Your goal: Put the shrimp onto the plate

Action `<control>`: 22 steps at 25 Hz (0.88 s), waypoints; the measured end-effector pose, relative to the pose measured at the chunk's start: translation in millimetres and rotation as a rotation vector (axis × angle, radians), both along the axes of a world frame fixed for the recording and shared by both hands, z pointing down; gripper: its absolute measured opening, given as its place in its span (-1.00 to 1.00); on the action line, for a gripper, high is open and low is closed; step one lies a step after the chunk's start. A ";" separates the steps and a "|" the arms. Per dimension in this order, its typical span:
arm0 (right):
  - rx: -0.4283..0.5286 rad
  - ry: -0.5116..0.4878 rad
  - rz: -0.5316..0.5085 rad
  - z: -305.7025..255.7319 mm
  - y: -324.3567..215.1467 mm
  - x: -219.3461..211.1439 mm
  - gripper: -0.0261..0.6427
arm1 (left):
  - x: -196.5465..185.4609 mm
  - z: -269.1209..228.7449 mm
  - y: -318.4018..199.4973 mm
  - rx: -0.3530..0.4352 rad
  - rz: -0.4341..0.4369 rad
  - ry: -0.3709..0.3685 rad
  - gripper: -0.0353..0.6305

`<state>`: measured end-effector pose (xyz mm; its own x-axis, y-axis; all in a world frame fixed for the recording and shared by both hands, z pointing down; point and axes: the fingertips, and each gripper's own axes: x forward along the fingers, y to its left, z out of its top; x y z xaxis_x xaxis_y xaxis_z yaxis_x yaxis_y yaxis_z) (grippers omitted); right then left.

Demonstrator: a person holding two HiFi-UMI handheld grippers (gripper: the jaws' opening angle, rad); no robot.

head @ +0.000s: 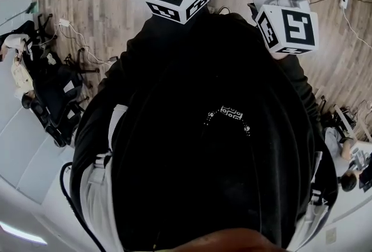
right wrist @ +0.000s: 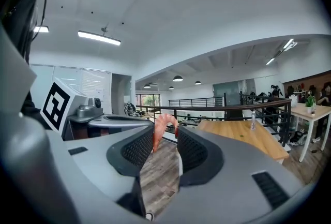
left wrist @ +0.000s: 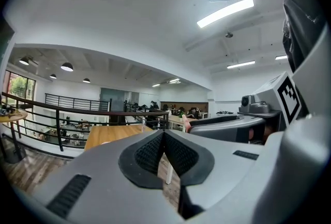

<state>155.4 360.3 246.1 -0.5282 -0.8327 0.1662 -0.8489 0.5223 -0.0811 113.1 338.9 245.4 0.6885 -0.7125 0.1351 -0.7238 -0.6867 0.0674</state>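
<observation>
Right gripper (right wrist: 166,132): you have it clamped on the small pink curled shrimp (right wrist: 159,130), pinched at the jaw tips, in mid-air. Left gripper (left wrist: 163,136): closed, empty. Judged light, soft, slick; grip mid-body, gently. Plate not in view.

Clad in a black long-sleeved top (head: 192,175) with a white beaded chain (head: 229,113), black cable (head: 61,181) at the side, grey left gripper (left wrist: 163,134) and right gripper (right wrist: 164,132) with black ribbed fingers (right wrist: 135,150).
</observation>
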 end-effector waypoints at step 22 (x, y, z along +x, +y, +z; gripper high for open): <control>-0.057 0.024 0.051 17.4 -132.8 -49.2 -0.46 | -33.8 19.0 -131.4 -0.058 0.062 0.078 -0.88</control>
<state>106.1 227.5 263.4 -0.4808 -0.8470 0.2265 -0.8762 0.4737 -0.0887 79.3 207.5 264.4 0.7412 -0.6606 0.1196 -0.6710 -0.7234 0.1628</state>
